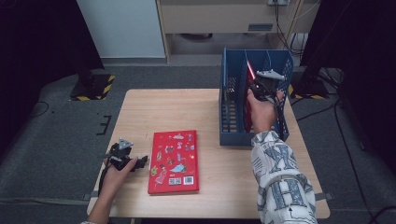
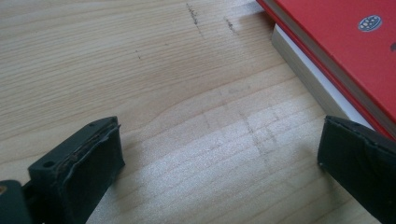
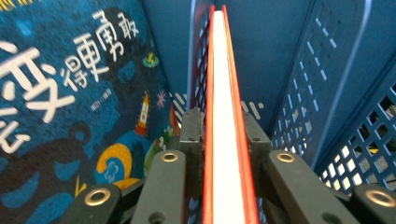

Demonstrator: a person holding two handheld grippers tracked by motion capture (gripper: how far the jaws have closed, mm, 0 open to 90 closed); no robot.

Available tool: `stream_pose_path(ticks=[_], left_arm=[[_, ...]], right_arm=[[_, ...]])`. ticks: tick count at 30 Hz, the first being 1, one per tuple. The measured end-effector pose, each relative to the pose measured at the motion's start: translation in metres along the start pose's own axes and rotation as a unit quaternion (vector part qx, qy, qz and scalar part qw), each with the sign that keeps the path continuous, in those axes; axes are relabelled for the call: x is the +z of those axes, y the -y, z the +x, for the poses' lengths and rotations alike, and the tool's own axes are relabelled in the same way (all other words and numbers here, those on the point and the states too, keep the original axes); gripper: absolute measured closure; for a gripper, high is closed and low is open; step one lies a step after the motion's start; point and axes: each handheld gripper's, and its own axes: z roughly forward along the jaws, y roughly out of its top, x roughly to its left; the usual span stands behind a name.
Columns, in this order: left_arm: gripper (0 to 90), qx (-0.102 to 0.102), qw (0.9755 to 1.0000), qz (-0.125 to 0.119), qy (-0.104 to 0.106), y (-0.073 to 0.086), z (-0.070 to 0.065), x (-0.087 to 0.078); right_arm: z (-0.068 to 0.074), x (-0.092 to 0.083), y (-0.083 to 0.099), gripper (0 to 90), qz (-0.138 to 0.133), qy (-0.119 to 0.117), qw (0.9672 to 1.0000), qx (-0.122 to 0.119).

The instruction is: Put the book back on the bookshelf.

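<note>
The blue crate (image 1: 232,100) surrounds the right gripper (image 1: 259,87), whose jaws pinch a thin red book (image 3: 225,116) upright. Another red book (image 1: 173,161) lies just beside the left gripper (image 1: 135,164), jaws wide, holding nothing.

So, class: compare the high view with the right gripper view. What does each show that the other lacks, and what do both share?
High view alone: the wooden table, a red book lying flat on it, and the left claw beside that book.

Right gripper view alone: a blue picture book with white characters, standing in the crate.

Both: the blue crate and the right claw shut on an upright red-covered book.
</note>
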Motion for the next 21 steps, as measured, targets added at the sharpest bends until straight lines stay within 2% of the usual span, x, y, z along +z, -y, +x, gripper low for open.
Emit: stream_pose_path(ticks=[8,21], left_arm=[[0.0,-0.003,1.0000,-0.002,0.000,0.000,0.000,0.000],[0.0,-0.002,1.0000,-0.002,0.000,0.000,0.000,0.000]], right_arm=[[0.000,-0.004,-0.011,73.6,0.000,0.000,0.9999,-0.014],[-0.001,0.001,-0.012,75.0,0.022,0.000,0.9997,-0.006]])
